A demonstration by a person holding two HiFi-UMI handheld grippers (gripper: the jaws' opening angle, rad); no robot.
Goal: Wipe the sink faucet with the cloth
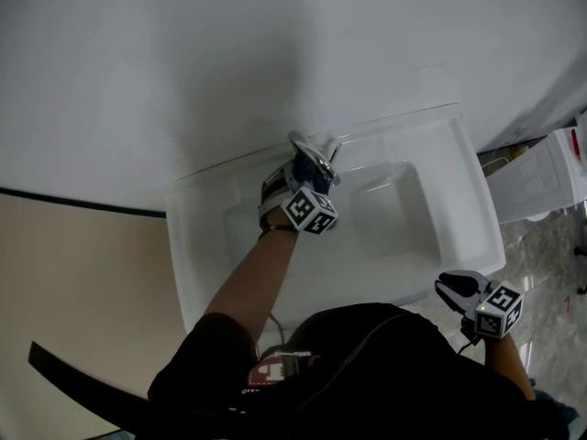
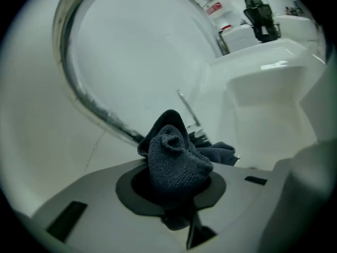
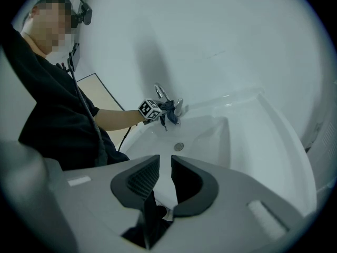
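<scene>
From your head, your left gripper (image 1: pixel 314 168) covers most of the faucet (image 1: pixel 301 140); only its top peeks out. In the left gripper view the cloth (image 2: pixel 176 159) bunches over the jaws and hides the faucet's foot. The spout is blurry there, and its top leaves the picture. The white box (image 1: pixel 550 172) beside the sink (image 1: pixel 477 191) is cut off.
</scene>
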